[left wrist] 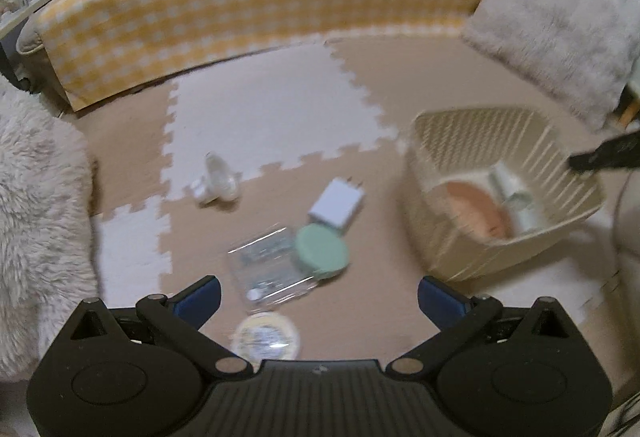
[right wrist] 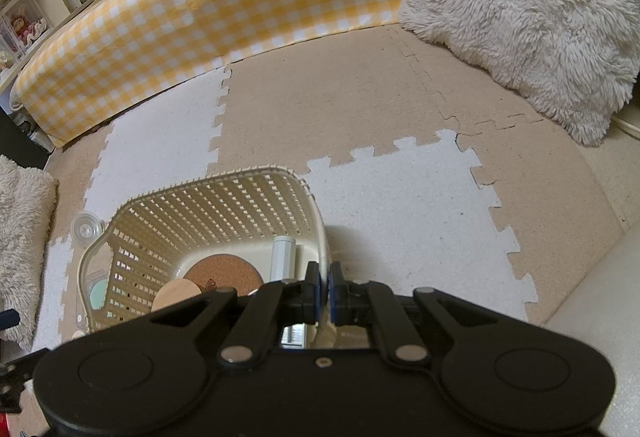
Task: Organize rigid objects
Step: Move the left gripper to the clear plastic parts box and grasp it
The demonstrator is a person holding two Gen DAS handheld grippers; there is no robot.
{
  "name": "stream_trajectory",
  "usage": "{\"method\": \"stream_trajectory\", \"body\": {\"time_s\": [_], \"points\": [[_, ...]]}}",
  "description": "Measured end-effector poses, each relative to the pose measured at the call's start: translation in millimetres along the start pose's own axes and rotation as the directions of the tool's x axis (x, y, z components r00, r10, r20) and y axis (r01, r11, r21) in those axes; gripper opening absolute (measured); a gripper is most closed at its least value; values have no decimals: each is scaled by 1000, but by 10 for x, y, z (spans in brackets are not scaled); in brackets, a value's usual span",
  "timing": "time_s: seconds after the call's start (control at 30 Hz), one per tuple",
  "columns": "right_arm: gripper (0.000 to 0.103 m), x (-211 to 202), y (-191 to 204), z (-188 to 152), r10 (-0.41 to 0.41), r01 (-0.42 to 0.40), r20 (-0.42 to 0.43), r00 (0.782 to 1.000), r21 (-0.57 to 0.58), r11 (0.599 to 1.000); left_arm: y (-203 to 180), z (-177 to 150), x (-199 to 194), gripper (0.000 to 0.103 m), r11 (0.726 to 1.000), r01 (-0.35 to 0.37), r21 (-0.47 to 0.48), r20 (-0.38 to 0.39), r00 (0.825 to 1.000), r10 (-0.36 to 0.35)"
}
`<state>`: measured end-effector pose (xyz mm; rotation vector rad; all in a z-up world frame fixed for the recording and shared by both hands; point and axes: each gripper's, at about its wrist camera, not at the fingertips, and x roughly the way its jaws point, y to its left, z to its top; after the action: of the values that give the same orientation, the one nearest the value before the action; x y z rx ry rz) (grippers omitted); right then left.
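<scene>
With its jaws spread wide, the left gripper (left wrist: 319, 295) is hovering over the clear plastic case (left wrist: 269, 269), and should straddle it squarely, while the right gripper (right wrist: 324, 287) is pinching the basket (right wrist: 208, 197) rim.

Cream slatted basket (left wrist: 460, 237) holding cork disc (right wrist: 224, 273), white charger (left wrist: 338, 206) touching mint lid (left wrist: 322, 251), clear box (left wrist: 268, 269)

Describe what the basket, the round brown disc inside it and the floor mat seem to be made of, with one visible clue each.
Basket: probably moulded plastic, cream and slightly glossy; regular lattice holes.
Round brown disc: likely cork; speckled, matte grain.
Floor mat: probably foam; interlocking jigsaw edges, fine dull texture.
</scene>
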<state>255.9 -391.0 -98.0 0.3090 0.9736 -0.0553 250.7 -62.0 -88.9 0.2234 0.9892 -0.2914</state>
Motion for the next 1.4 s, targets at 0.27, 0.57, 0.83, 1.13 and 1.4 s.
{"method": "stream_trajectory", "body": {"time_s": [0.27,0.57,0.83,1.13,1.4], "points": [[5,1,1,0,-1,1,0,1000,-1,1000,240,-144,464,103,998,-55,-12,-111,992,53],[5,-6,21,-3,-8,8,1,1000,-9,1000,131,-102,891,103,994,-108,19,-91,990,110],[5,-5,31,-6,-13,13,2,1000,-16,1000,252,-94,979,103,984,-168,-51,-51,985,165],[5,-5,34,-4,-14,14,2,1000,-18,1000,599,-107,925,103,956,-212,-204,-119,974,191],[5,-6,39,-9,-15,15,2,1000,-18,1000,618,16,967,94,978,-151,-147,-17,989,150]]}}
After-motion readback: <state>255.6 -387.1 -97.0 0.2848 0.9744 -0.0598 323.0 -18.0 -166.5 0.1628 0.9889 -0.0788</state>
